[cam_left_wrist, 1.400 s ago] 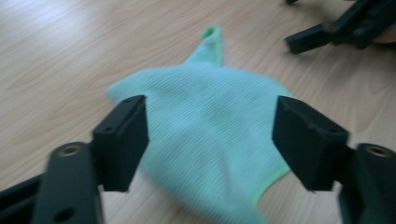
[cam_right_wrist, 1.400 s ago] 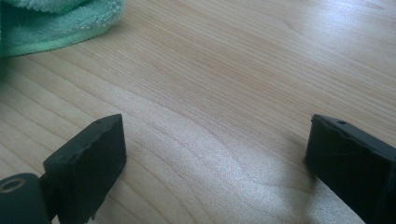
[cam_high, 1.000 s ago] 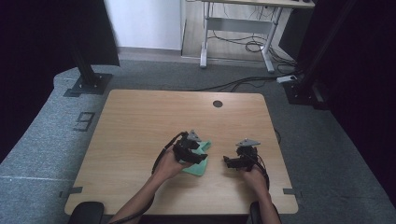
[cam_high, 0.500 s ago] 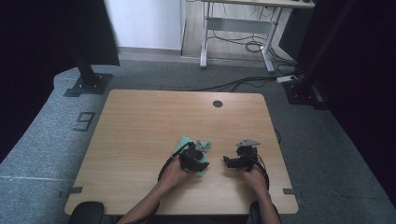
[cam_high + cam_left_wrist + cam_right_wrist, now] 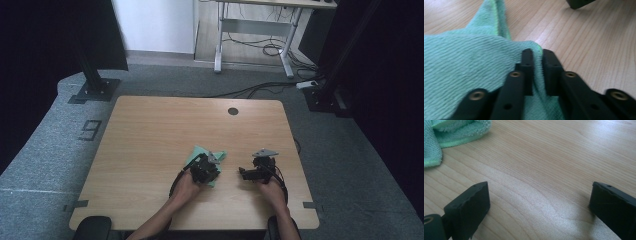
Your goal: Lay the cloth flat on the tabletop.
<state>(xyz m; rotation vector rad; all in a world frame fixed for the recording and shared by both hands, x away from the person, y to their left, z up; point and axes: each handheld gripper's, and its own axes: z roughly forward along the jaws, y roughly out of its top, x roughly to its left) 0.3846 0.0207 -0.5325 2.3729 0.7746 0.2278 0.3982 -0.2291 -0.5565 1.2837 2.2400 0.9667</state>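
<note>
A green cloth (image 5: 202, 153) lies crumpled on the wooden table (image 5: 150, 135), near the front middle. My left gripper (image 5: 209, 169) rests low on its near right part. Its jaws have just been closing and now pinch a raised fold of the green cloth (image 5: 469, 57) between the pads, as the left gripper (image 5: 537, 53) view shows up close. My right gripper (image 5: 243, 173) sits on the table to the right of the cloth, apart from it. In the right gripper (image 5: 539, 197) view its jaws stand wide with bare wood between them, and a corner of the cloth (image 5: 449, 132) lies at upper left.
A round cable hole (image 5: 233, 111) sits near the table's far edge. Beyond the table stand a black stand base (image 5: 92, 90) at left, a desk frame (image 5: 250, 45) with cables behind, and dark curtains at both sides.
My left gripper has come down onto the cloth and shut on a fold of it. The cloth, lifted a second ago, now lies on the table. The right gripper has kept still.
</note>
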